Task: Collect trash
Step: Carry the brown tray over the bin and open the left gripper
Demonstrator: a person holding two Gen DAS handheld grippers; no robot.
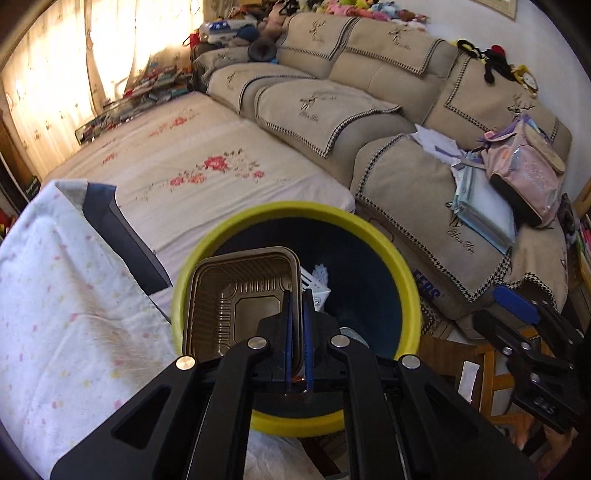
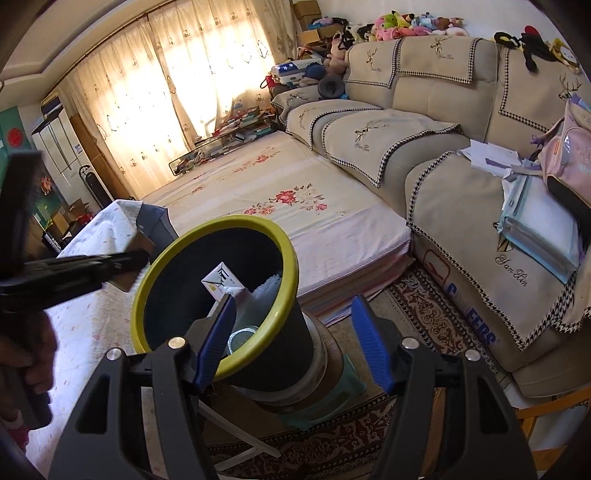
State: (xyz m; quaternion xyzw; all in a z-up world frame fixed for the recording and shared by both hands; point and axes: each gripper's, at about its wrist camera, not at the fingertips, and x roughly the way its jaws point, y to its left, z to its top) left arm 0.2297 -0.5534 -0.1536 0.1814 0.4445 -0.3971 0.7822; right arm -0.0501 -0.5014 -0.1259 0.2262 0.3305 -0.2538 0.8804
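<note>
Left gripper (image 1: 298, 295) clamping brown tray (image 1: 236, 295); "Yan Xin" on sofa cover (image 2: 513, 271).

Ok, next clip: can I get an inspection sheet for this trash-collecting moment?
Surface: white dotted cloth at the left, patterned rug below.
Job's things: brown tray held over the yellow-rimmed bin; carton already inside.
Clutter: backpack and papers on the sofa.
Grippers: left gripper jaws shut on the tray's edge; right gripper jaws open, nothing between them.
Cables: nothing seen.
Surroundings: floral mattress, curtains, plush toys.
</note>
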